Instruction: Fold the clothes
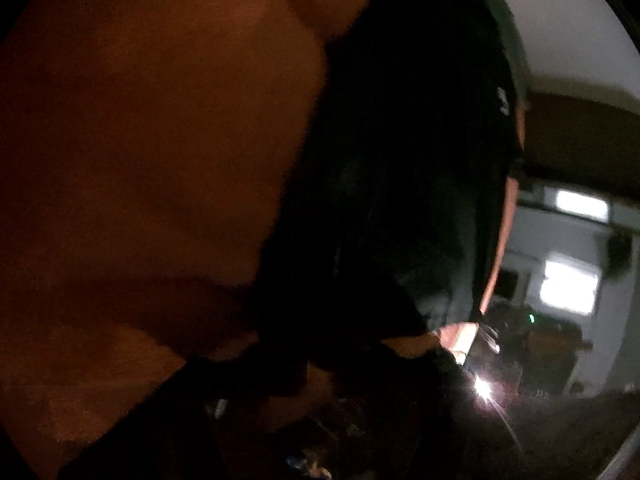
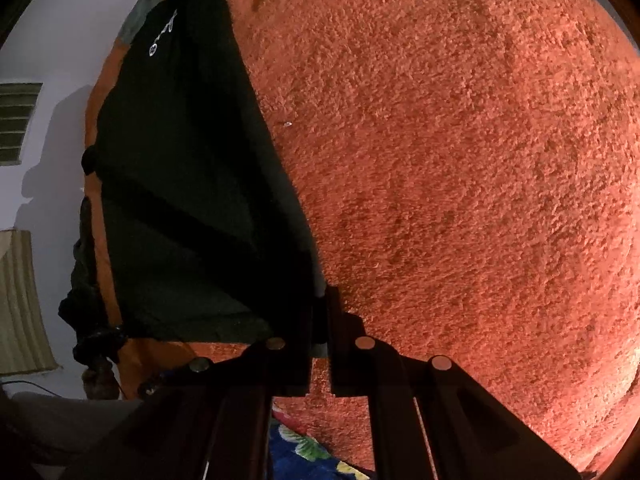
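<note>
A black garment (image 2: 188, 184) with small white lettering lies spread on a nubby orange blanket (image 2: 460, 160), near its left edge in the right wrist view. The right gripper (image 2: 320, 320) has its jaws drawn narrow, pinching the garment's near corner. The left wrist view is dark and blurred; the left gripper (image 1: 280, 376) is closed, seemingly on dark cloth, though I cannot tell for sure.

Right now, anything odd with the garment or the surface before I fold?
The dark garment lies flat on the orange fleecy cover, but its far side spills over the cover's edge, bunched up. The right gripper pinches its near corner. The left wrist view is too dark to judge.
</note>
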Available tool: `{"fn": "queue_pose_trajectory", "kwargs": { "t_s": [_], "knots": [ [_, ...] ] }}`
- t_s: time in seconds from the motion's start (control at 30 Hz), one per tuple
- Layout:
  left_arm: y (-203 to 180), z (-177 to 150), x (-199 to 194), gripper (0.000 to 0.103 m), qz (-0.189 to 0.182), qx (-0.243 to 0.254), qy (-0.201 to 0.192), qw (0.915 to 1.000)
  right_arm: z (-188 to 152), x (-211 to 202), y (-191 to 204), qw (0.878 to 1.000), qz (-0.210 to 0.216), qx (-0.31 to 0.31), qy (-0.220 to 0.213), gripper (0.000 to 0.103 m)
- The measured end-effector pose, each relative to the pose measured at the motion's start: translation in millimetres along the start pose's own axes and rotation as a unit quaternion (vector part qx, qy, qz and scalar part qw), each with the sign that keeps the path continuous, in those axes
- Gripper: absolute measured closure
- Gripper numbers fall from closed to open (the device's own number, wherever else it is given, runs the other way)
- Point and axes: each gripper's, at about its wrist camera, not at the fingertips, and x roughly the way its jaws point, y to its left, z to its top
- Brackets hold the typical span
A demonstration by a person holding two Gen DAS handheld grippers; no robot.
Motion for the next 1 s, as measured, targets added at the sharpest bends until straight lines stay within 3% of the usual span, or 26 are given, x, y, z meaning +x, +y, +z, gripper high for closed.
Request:
{"fn": "queue_pose_trajectory", "kwargs": {
  "t_s": [0.1,0.23,0.37,0.47,0.6,0.73,0.77,0.87,0.93,1.0],
  "knots": [
    [-12.9,-18.0,-18.0,0.099,0.021,0.019,-0.031,0.9991,-17.7,0.3,12.0,1.0,-0.001,-0.003,-0.01,0.099],
    [-27.9,-38.7,-27.9,0.099,0.041,0.033,-0.015,0.9985,-27.9,-6.8,12.0,1.0,-0.015,0.0,-0.012,0.1],
    [-26.4,-28.6,-18.7,0.099,0.049,0.009,-0.021,0.9985,-46.4,-5.7,-8.5,0.998,-0.048,0.036,-0.031,0.103],
    [-22.4,-25.2,-7.8,0.095,0.07,0.019,-0.017,0.9972,-50.1,1.0,-22.4,0.997,-0.026,0.065,-0.03,0.103],
    [-29.9,-7.7,-37.5,0.094,0.105,0.04,-0.028,0.9933,-30.3,-13.0,-7.6,0.998,-0.03,0.026,-0.041,0.103],
    [-41.9,40.3,-100.9,0.089,0.112,0.058,-0.101,0.9868,10.5,-32.0,13.2,0.997,-0.042,-0.01,-0.063,0.103],
    [-46.0,59.0,-111.7,0.081,0.113,0.067,-0.114,0.9848,30.8,-36.8,22.5,0.996,-0.046,-0.027,-0.07,0.103],
    [-58.9,115.3,-137.0,0.058,0.12,0.098,-0.153,0.9761,102.4,-50.1,51.7,0.991,-0.032,-0.066,-0.115,0.084],
    [-67.2,159.9,-131.0,0.053,0.124,0.11,-0.167,0.972,151.5,-51.3,67.0,0.985,-0.011,-0.075,-0.158,0.034],
    [-77.3,204.5,-113.0,0.053,0.094,0.098,-0.162,0.9773,192.6,-41.6,76.5,0.977,0.028,-0.059,-0.203,0.031]
  ]
}}
